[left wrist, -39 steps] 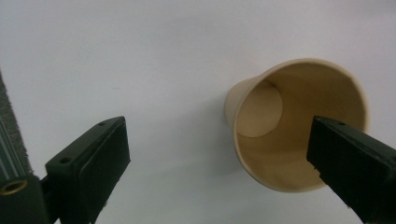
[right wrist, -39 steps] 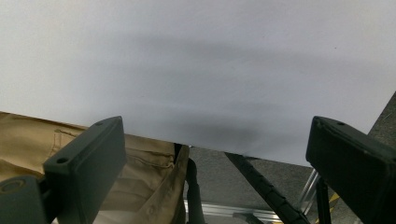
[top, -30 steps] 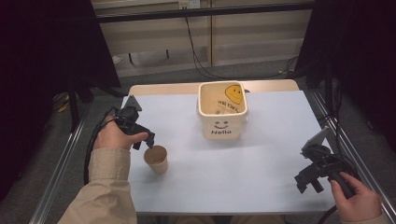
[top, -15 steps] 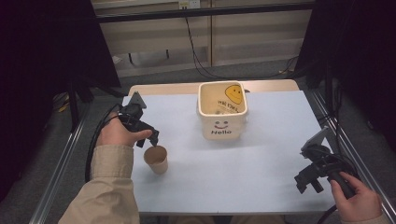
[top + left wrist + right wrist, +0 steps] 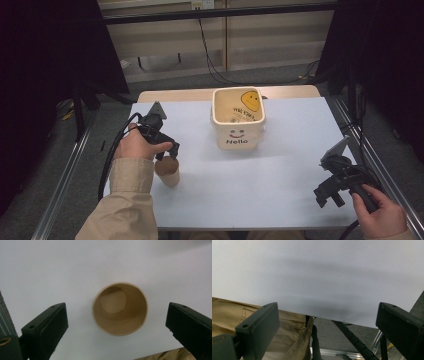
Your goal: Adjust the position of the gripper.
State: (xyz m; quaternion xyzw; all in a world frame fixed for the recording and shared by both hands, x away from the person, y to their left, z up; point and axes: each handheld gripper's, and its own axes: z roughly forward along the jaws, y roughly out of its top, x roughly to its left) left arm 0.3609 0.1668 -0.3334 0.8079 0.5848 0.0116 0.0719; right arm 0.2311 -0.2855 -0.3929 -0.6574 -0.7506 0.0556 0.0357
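Left gripper view: paper cup (image 5: 120, 308), upright on white worktop (image 5: 75, 270), mouth up, between wide-spread jaws of left claw (image 5: 117, 325); jaws had just been opening, pads clear of cup. Judged: grasp pending. Right claw (image 5: 328, 322): open, empty, near worktop edge.
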